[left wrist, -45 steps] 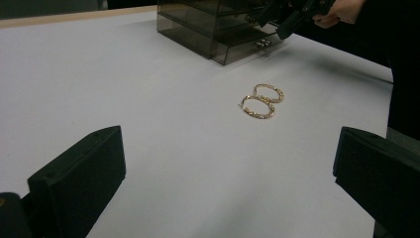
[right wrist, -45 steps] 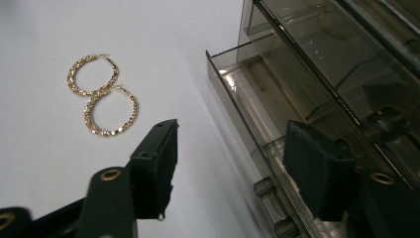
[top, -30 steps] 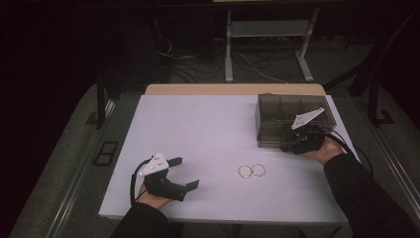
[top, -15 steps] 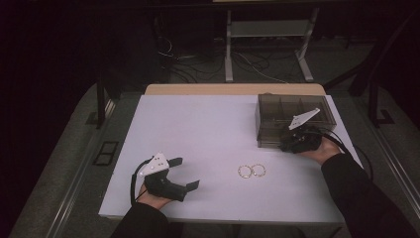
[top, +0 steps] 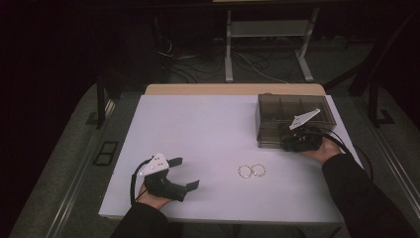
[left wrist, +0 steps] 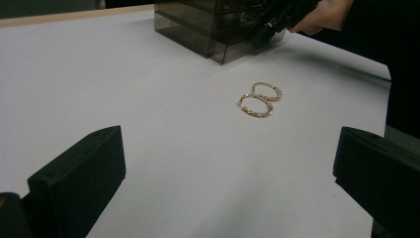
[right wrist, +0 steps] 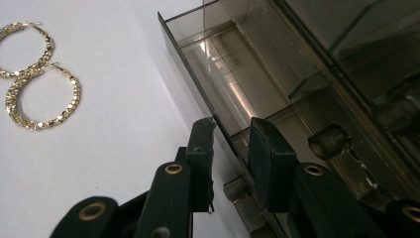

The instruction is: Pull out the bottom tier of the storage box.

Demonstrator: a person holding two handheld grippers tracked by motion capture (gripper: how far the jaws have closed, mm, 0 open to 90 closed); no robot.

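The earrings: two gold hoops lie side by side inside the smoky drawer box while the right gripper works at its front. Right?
Not quite. The hoops lie on the bare white table, in front of the drawer box and apart from it, as the high view shows. The right gripper is indeed at the box's front.

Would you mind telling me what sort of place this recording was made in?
Probably a lab or recording workspace rather than a home: a plain white table in a dark room, loose cables on the floor behind it, a metal stand, and a smoked drawer box beside two gold hoop earrings as props.
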